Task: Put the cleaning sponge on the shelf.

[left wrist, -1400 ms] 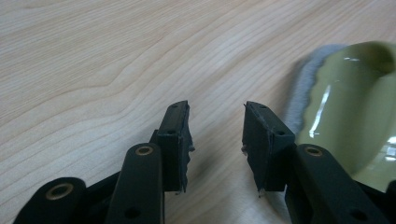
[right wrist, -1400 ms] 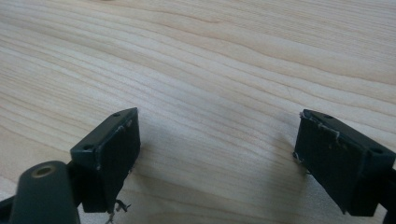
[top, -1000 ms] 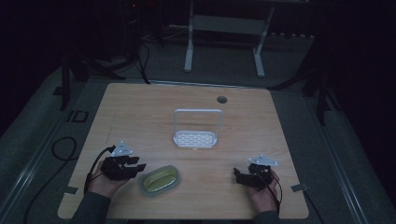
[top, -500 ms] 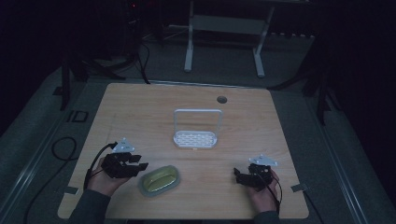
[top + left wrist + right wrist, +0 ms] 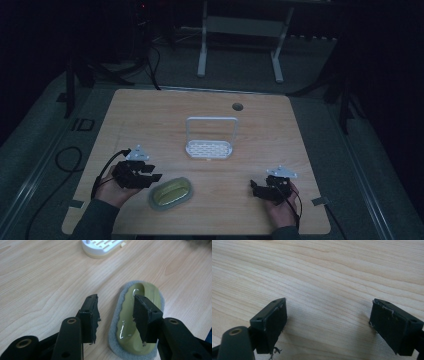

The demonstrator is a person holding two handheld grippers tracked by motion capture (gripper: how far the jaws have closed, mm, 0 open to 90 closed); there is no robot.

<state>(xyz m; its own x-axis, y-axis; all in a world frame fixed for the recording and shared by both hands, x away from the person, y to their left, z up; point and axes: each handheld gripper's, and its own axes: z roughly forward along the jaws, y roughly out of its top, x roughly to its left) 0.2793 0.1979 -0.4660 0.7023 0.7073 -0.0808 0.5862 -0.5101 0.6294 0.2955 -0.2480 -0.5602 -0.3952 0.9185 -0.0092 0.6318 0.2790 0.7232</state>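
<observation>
Now your left gripper (image 5: pixel 150 176) hovers with fingers (image 5: pixel 90 315) spread wide, just opened, beside the green sponge (image 5: pixel 171 193) on the tabletop (image 5: pixel 150 120); your right gripper (image 5: pixel 260 188) gapes wide, holding nothing

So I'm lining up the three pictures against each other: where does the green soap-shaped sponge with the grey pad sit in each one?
High view: the sponge lies low and left of centre on the table, just right of the left hand-held gripper.
Left gripper view: the sponge is right of centre, partly behind the right-hand jaw.
Right gripper view: not in it; bare wood grain beyond the open jaws.
Shared landmark: the white rack, at the top edge of the left gripper view.
</observation>
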